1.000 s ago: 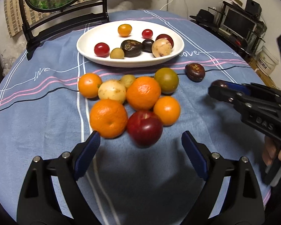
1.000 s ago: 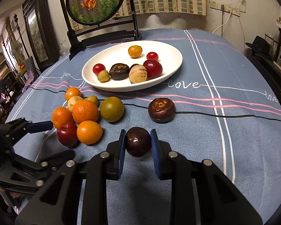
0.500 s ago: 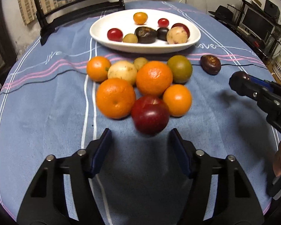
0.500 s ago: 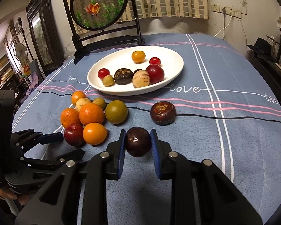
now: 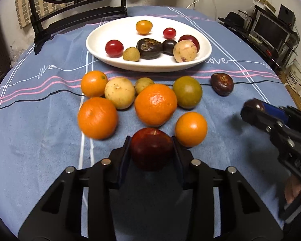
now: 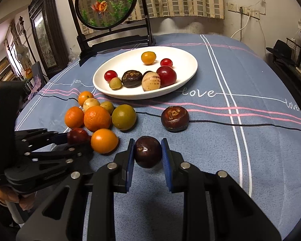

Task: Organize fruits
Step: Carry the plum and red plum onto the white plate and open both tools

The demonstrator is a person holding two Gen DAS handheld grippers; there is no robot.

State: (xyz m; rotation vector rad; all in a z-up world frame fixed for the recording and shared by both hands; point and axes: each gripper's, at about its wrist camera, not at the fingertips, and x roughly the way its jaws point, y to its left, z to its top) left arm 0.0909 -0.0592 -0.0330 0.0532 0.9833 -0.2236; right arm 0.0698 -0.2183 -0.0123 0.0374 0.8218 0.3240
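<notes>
The left tool (image 5: 151,148) is seen closing, with a dark red apple (image 5: 151,148) between its jaws; both pads lie against the apple's sides at the near edge of the fruit cluster. The right tool (image 6: 147,154) is clamped on a small, glossy dark purple fruit (image 6: 147,154), held just above the blue cloth of the worktop (image 6: 240,140).

Only the right wrist view shows the round goldfish panel (image 6: 106,3) complete in its black stand, along with a framed mirror at the left. In the left wrist view the panel is cut off at the top edge, but a monitor and shelving at the right are shown.

The white oval plate (image 5: 102,57) is smooth and shallow and carries small round fruits: cherry tomatoes, a yellow-orange one, a speckled cream one and dark wrinkled ones. The loose oranges, such as the large orange (image 5: 155,104), have dimpled peel. A rough brown flattened fruit (image 6: 175,118) lies apart on the cloth, between the cluster and the white stripes.

In the right wrist view the apple is largely hidden by the left tool's fingers. The hands are visible only as partial fingers at the frame edges.
</notes>
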